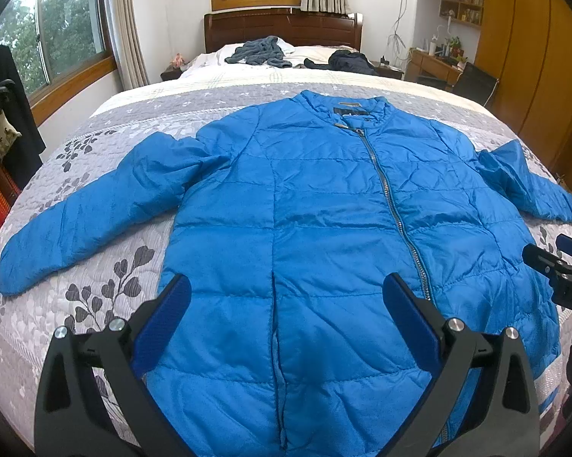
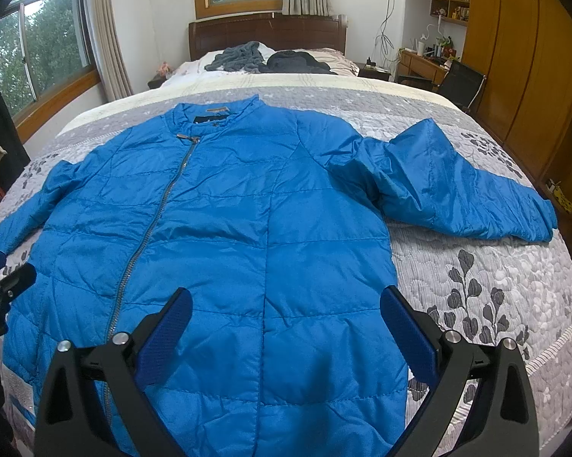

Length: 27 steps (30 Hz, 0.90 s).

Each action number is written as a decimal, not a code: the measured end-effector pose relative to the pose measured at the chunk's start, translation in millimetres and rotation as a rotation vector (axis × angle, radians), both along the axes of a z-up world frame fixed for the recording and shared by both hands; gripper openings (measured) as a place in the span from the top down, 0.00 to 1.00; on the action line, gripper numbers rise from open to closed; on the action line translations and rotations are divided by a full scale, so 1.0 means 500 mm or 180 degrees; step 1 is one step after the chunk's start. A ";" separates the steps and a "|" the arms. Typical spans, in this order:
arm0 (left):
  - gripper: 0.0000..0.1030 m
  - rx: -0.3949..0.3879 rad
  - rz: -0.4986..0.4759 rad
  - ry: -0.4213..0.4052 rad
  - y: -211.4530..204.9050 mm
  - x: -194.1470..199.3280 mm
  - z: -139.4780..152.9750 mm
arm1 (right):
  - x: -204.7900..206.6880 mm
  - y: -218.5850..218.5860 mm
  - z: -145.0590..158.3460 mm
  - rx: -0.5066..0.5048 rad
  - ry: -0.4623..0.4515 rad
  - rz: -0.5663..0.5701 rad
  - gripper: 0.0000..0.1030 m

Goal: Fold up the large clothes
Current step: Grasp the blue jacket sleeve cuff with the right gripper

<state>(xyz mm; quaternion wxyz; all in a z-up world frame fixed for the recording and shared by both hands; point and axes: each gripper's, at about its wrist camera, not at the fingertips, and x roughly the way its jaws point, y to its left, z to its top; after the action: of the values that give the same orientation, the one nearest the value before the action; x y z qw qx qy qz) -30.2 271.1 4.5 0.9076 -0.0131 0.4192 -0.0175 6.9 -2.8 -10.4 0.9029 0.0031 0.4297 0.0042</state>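
A bright blue padded jacket [image 1: 324, 221] [image 2: 217, 228] lies face up and zipped on the bed, collar toward the headboard. One sleeve [image 1: 95, 205] stretches out flat to the left. The other sleeve [image 2: 457, 186] lies out to the right, bent and a little bunched. My left gripper [image 1: 286, 297] is open and hovers over the lower left half of the jacket, holding nothing. Over the lower right half my right gripper [image 2: 286, 308] is open too, with only fabric below its blue pads. Each gripper shows at the edge of the other's view.
The bed carries a grey and white leaf-print quilt [image 2: 495, 297]. A grey blanket [image 1: 259, 51] and dark clothes [image 1: 350, 61] lie near the wooden headboard. A wooden wardrobe [image 2: 522, 68] and a desk [image 2: 423, 61] stand at the right, windows at the left.
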 end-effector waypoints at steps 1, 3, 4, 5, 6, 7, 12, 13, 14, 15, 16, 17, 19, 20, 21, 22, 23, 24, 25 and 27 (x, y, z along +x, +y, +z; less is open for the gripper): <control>0.03 0.0001 0.0000 0.0000 0.000 0.000 0.000 | 0.000 0.000 0.000 0.0001 0.0000 -0.0001 0.04; 0.03 0.0001 -0.0002 0.0001 0.000 0.000 0.000 | 0.000 0.000 0.000 0.0002 0.0001 0.0002 0.04; 0.03 0.0003 -0.0001 0.0001 0.000 0.000 0.000 | 0.000 0.000 0.000 0.0000 0.0000 0.0003 0.04; 0.03 0.0003 -0.0001 0.0001 -0.001 0.000 0.000 | 0.000 0.001 0.000 -0.0002 -0.0001 0.0000 0.04; 0.03 0.0004 -0.0003 0.0005 -0.001 0.001 -0.001 | 0.000 0.000 0.000 0.0002 -0.0005 -0.0004 0.04; 0.03 0.0001 -0.0006 0.0011 -0.001 0.001 -0.001 | 0.000 -0.003 0.001 0.0014 -0.0014 -0.0017 0.04; 0.03 0.0004 -0.0031 0.0059 -0.011 0.018 -0.006 | 0.014 -0.063 0.003 0.0213 -0.0029 -0.0168 0.04; 0.03 0.0009 -0.0047 0.0071 -0.017 0.026 -0.006 | 0.022 -0.088 0.002 0.0243 0.0002 -0.0233 0.04; 0.03 0.0000 -0.0064 0.0084 -0.025 0.035 -0.005 | 0.034 -0.126 0.001 0.0301 0.0045 -0.0337 0.04; 0.03 -0.0026 -0.0082 0.0096 -0.031 0.047 -0.002 | 0.042 -0.156 -0.002 0.0354 0.0079 -0.0415 0.04; 0.03 -0.0047 -0.0093 0.0106 -0.039 0.060 0.001 | 0.055 -0.198 -0.004 0.0415 0.0132 -0.0537 0.04; 0.03 -0.0068 -0.0108 0.0112 -0.048 0.073 0.006 | 0.065 -0.233 -0.007 0.0459 0.0173 -0.0651 0.04; 0.03 -0.0108 -0.0150 0.0099 -0.069 0.102 0.016 | 0.086 -0.336 -0.016 0.0642 0.0240 -0.0981 0.04; 0.03 -0.0117 -0.0166 0.0084 -0.082 0.115 0.020 | 0.099 -0.407 -0.021 0.0741 0.0261 -0.1204 0.04; 0.03 -0.0114 -0.0184 0.0072 -0.098 0.132 0.024 | 0.108 -0.457 -0.025 0.0762 0.0287 -0.1364 0.04; 0.03 -0.0110 -0.0202 0.0068 -0.112 0.147 0.027 | 0.116 -0.498 -0.028 0.0749 0.0310 -0.1483 0.04; 0.03 -0.0114 -0.0221 0.0067 -0.127 0.164 0.029 | 0.126 -0.548 -0.032 0.0718 0.0332 -0.1622 0.05; 0.03 -0.0124 -0.0238 0.0070 -0.144 0.183 0.031 | 0.133 -0.583 -0.035 0.0698 0.0349 -0.1716 0.05; 0.03 -0.0138 -0.0242 0.0079 -0.160 0.200 0.031 | 0.140 -0.616 -0.039 0.0699 0.0379 -0.1784 0.05; 0.03 -0.0191 -0.0238 0.0082 -0.188 0.231 0.032 | 0.157 -0.687 -0.054 0.0774 0.0485 -0.1913 0.05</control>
<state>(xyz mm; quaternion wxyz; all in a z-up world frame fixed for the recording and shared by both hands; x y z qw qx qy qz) 85.1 177.0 20.7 0.9000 -0.0248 0.4304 -0.0639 85.3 -346.1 -37.4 0.8221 0.2378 0.4723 -0.2113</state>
